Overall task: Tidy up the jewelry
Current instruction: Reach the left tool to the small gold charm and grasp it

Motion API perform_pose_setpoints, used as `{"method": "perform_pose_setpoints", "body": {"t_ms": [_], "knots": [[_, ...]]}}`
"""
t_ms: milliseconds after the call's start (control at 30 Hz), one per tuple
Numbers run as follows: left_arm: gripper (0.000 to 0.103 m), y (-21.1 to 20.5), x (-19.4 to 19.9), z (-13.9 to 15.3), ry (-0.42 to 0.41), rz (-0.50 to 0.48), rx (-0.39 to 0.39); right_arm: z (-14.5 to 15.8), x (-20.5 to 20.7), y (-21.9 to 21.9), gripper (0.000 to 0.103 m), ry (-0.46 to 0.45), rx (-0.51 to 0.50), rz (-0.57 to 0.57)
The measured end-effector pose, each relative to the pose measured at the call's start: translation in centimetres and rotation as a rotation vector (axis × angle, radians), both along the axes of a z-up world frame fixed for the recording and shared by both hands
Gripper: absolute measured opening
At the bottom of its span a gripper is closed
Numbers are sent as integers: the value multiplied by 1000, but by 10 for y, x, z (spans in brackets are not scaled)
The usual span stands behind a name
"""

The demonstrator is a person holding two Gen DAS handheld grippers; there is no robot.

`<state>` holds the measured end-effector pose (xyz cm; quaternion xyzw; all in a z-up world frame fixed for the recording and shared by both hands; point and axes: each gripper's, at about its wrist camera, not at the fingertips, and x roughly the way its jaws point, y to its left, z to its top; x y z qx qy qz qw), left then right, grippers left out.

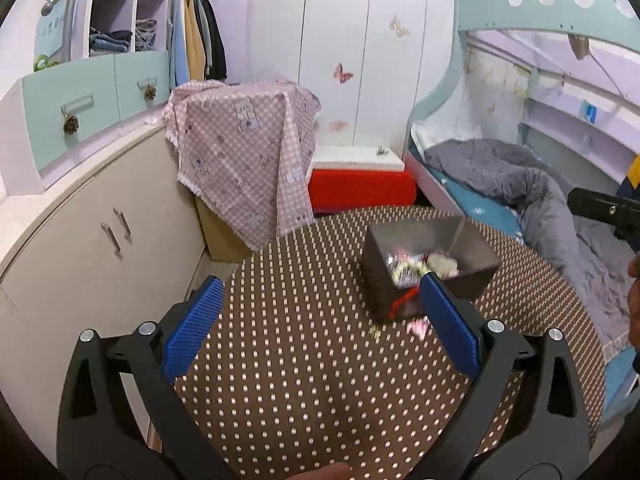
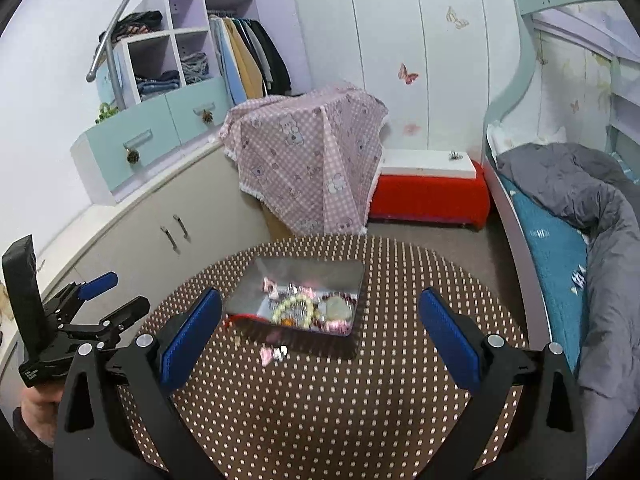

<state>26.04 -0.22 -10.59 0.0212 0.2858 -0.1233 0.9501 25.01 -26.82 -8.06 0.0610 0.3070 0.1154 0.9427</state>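
Observation:
A dark open box point(image 2: 344, 280) point(image 1: 476, 256) sits on the round table's brown dotted cloth point(image 2: 320, 400) point(image 1: 304, 380). Inside it lie a pale bead bracelet point(image 2: 296, 308), a round pendant point(image 2: 337, 309) and several small pink and silver pieces point(image 1: 408, 268). A red cord point(image 1: 402, 300) hangs over its near wall. Small pink and silver trinkets point(image 2: 274, 354) point(image 1: 418, 326) lie on the cloth in front of the box. My left gripper point(image 1: 320, 292) is open, its right pad at the box's near corner. My right gripper point(image 2: 320, 304) is open, hovering short of the box.
A stand draped in pink checked cloth point(image 2: 316, 160) is behind the table, with a red and white bench point(image 2: 428, 192) beside it. Cream cabinets point(image 2: 160, 232) run along the left. A bunk bed with a grey quilt point(image 2: 592, 208) is close on the right.

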Motion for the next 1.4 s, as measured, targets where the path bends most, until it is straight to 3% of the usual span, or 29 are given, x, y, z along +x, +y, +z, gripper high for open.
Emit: {"method": "perform_pose_setpoints", "body": {"t_ms": [600,667,833,900,933,1000,1033,1333,1400], "knots": [[96,-47,29,-69,159,-115,118,-70,-14,-7,95,160,45,1],[89,-50,36,-73,175,-125,122,-73,-14,-8,95,168,44,5],[52,-56,58,-90,263,-149,124,-79,-13,-6,95,185,40,16],[46,-57,59,-93,281,-163,119,-82,-12,-4,95,193,37,21],[31,-57,58,-92,281,-174,111,-83,-11,-3,95,197,35,25],[22,-57,58,-92,286,-193,94,-86,-9,0,95,204,32,30],[13,-57,57,-92,289,-202,87,-88,-7,2,95,209,32,35],[12,-42,48,-87,278,-206,38,-104,20,36,94,254,8,86],[12,-37,45,-84,271,-190,32,-108,28,46,88,266,4,102]]}}
